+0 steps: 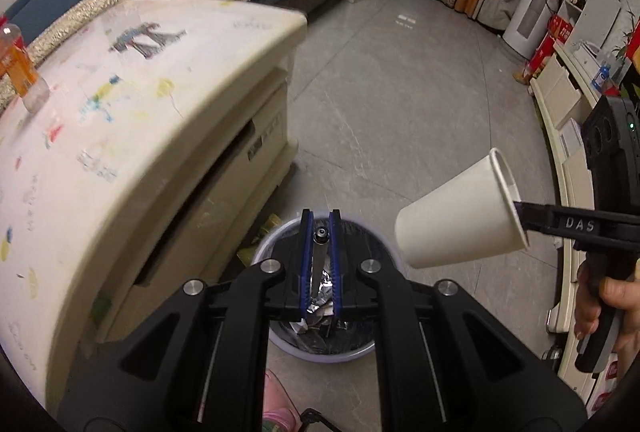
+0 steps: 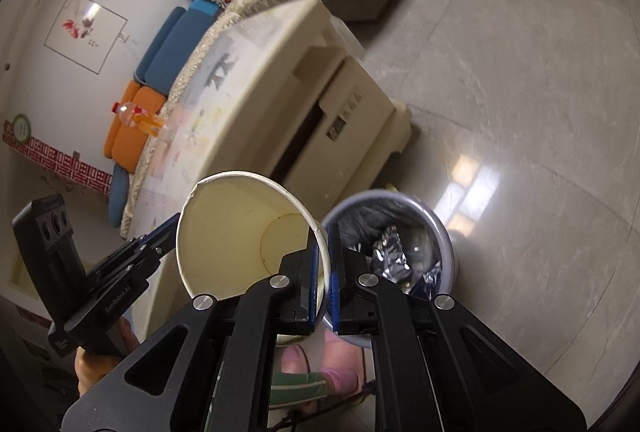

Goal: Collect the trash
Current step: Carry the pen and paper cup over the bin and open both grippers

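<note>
Right now the white paper cup [image 2: 240, 232] is empty w/ a faint brown ring stain inside; the right hand-held gripper [image 2: 325, 264] is clamped on its rim, cup tipped sideways beside & above the trash bin [image 2: 444, 232]. Left hand-held gripper [image 1: 321, 232] is closed on a thin metal strip w/ a round end [image 1: 320, 252], hanging over the bin. Bin is greyish-blue, black-lined, on the floor next to the cream table [image 1: 160, 79]; crumpled silver foil [image 2: 390, 252] lies inside. An orange drink bottle [image 1: 20, 67] stands on the table.
</note>
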Motion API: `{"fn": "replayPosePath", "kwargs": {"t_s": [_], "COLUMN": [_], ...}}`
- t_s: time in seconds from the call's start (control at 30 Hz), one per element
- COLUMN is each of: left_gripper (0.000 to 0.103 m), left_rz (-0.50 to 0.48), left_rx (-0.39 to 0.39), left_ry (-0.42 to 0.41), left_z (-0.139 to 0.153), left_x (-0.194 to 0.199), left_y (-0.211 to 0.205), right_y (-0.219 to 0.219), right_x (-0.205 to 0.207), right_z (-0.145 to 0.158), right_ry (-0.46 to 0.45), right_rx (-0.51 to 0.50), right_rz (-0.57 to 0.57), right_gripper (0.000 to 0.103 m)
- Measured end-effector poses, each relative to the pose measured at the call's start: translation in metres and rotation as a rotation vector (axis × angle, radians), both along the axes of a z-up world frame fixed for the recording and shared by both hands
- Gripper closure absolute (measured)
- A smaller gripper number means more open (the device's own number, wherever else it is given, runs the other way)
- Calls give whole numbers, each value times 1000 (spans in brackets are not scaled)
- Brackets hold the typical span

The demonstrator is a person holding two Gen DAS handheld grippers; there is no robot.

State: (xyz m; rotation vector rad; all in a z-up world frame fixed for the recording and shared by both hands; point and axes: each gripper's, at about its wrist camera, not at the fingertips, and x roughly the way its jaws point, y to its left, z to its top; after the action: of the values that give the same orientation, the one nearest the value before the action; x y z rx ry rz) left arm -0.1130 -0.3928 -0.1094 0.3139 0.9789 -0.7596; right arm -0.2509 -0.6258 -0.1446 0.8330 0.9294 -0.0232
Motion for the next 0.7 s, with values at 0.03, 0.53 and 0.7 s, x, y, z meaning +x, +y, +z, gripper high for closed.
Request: {"fn": "replayPosePath", "kwargs": {"t_s": [0.03, 0.53, 0.7], "left_gripper": [97, 52, 46], "left_rz": [-6, 7, 31], "left_rx": [13, 161, 138], "left_ry": [10, 106, 122], "left_z": [-9, -95, -92], "left_x": [0, 9, 20], "left_y": [-3, -4, 9], "right_y": [1, 17, 10], "right_x": [0, 23, 27], "right_z": [-9, -117, -113], "right_ry": [13, 191, 176], "right_rx": [12, 122, 123], "right_rz": [2, 3, -12], "right_gripper": [97, 51, 51]}}
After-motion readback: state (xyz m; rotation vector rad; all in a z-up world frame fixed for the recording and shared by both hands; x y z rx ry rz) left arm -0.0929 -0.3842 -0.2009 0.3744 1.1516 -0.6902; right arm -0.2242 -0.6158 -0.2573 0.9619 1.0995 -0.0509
